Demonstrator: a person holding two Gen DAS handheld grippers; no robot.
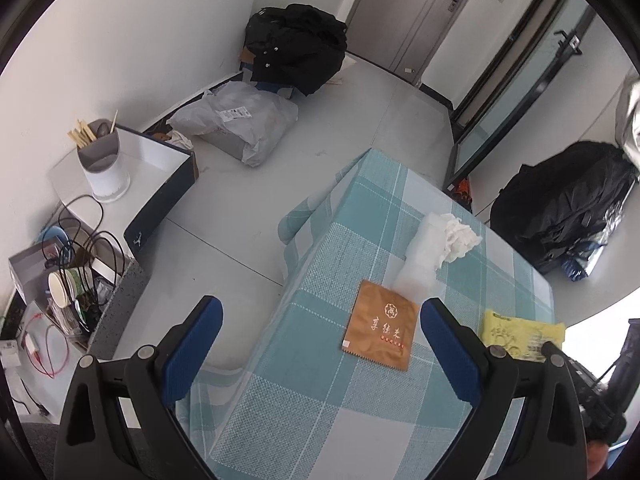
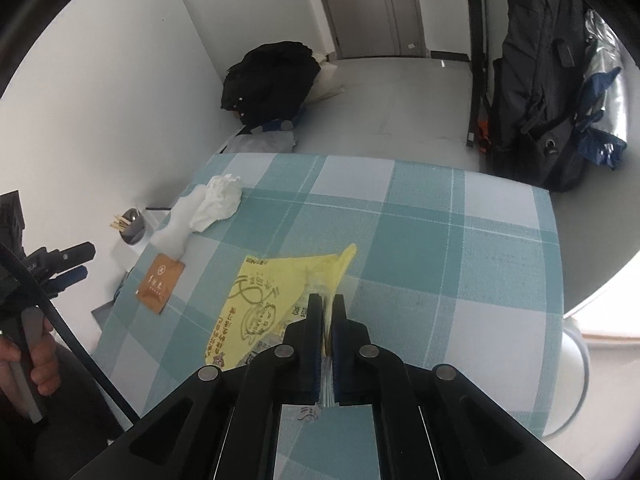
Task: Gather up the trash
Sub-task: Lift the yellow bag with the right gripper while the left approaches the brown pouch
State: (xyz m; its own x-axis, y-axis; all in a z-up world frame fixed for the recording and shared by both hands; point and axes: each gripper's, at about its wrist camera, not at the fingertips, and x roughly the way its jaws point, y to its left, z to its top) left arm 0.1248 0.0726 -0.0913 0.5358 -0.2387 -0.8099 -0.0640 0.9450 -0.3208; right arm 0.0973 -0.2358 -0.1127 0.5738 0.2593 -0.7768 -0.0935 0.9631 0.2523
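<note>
1. Teal-and-white plaid tablecloth (image 2: 440,240) covers the table I'm working over; grey floor and a white wall sit behind it, with a black backpack (image 2: 540,80) far right.
2. My right gripper (image 2: 327,300) is clamped on the yellow plastic bag (image 2: 256,300). Its jaws are together, with a thin fold of film pinched between the pads.
3. The rest of the bag trails left and away from the tool, lying flat on the cloth; one pointed corner sticks up past the fingertips. It's thin, limp film with printed text, so I'd expect it to drag and flutter.
4. My left gripper (image 1: 320,328) hangs over the table's left edge with its jaws wide apart and nothing between them.
5. Key relation: the brown sachet (image 1: 380,328) lies just ahead of the left tool, close to its right finger. Its long axis runs roughly away from me, and the left hand is clearly nearer (right is occupied anyway).
6. The sachet is flat and glossy with a serrated lower edge, so it offers little to grab.
7. Crumpled white tissue (image 1: 460,236) sits beyond the sachet, against a soft white packet (image 1: 424,248).
</note>
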